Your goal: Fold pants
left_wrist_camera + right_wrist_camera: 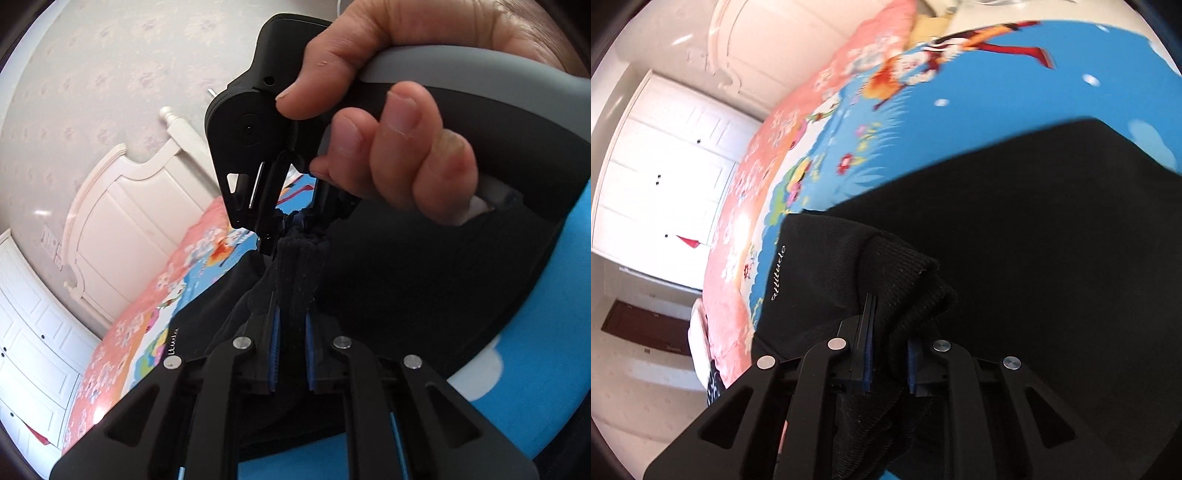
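Observation:
Black pants [1015,229] lie spread on a blue cartoon-print bedspread [923,122]. My left gripper [291,317] is shut on a bunched ribbed edge of the pants [297,266], lifted off the bed. My right gripper [888,332] is shut on another ribbed edge of the pants [897,266], next to a small white "attitude" label [777,273]. In the left wrist view the right gripper [291,218], held by a hand [388,122], grips the same bunch just beyond my left fingers.
A pink floral quilt [746,206] lies along the bed's far side. A white headboard [122,221] and white wardrobe doors [665,155] stand beyond. Pale floor [639,387] shows beside the bed.

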A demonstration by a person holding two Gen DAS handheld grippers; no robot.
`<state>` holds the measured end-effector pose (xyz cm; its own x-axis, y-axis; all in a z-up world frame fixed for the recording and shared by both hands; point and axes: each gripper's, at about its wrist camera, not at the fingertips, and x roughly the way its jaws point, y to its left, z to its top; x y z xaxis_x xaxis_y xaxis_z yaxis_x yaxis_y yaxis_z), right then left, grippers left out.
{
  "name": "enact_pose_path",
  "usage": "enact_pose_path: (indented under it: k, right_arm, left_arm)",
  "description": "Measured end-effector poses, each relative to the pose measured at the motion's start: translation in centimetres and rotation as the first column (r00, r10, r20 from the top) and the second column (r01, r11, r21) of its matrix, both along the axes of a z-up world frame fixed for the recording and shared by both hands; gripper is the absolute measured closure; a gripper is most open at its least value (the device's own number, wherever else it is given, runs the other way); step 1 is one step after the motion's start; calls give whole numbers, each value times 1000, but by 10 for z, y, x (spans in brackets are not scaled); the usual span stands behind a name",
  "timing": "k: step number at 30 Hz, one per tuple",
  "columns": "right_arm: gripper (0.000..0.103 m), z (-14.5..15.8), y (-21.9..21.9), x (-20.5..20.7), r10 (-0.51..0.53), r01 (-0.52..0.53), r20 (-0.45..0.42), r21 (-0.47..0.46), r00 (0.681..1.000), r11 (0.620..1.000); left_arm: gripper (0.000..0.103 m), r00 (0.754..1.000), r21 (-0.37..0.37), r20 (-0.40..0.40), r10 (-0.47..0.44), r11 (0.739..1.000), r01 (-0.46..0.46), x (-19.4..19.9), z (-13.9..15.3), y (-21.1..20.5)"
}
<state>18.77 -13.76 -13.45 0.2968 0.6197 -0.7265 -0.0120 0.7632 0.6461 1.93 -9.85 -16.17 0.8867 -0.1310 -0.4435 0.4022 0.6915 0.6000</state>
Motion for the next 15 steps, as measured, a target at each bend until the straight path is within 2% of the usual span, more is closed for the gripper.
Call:
enact_pose_path:
  k: [4, 6, 7, 9, 11, 12, 13, 15]
  right_arm:
    - [88, 1, 0, 4, 17, -16, 41, -21, 999, 1000]
    - [88, -10, 3, 9, 20, -14, 47, -122, 999, 992]
    - [85, -17, 0, 8, 10, -2, 58, -138, 998, 990]
    - [85, -18, -6, 3, 11, -1, 79, -124, 997, 992]
    - [76, -11, -9, -1, 4, 12, 98, -166, 995, 986]
    - [60, -4, -13, -3, -24, 48, 118, -202, 993, 978]
    - [50, 6, -18, -7, -67, 104, 148, -257, 987, 961]
    - [49, 24, -22, -16, -93, 157, 207, -319, 974, 935]
  left_arm:
    - [92, 1000, 6, 3, 14, 1000, -14, 2, -6, -8]
    - [78, 998, -27, -57, 23, 999, -24, 5, -9, -2]
    - [62, 993, -64, -118, 4, 998, -12, 6, -9, 0]
    - [60, 985, -158, -172, -16, 987, -12, 3, 1, 10]
    - [49, 969, -302, -242, -45, 953, -31, -3, 23, 34]
    - [42, 967, -349, -252, -43, 936, -49, -5, 32, 45]
    - [31, 970, -419, -244, -26, 904, -81, -8, 45, 65]
    - [25, 974, -546, -216, 64, 820, -175, -10, 66, 109]
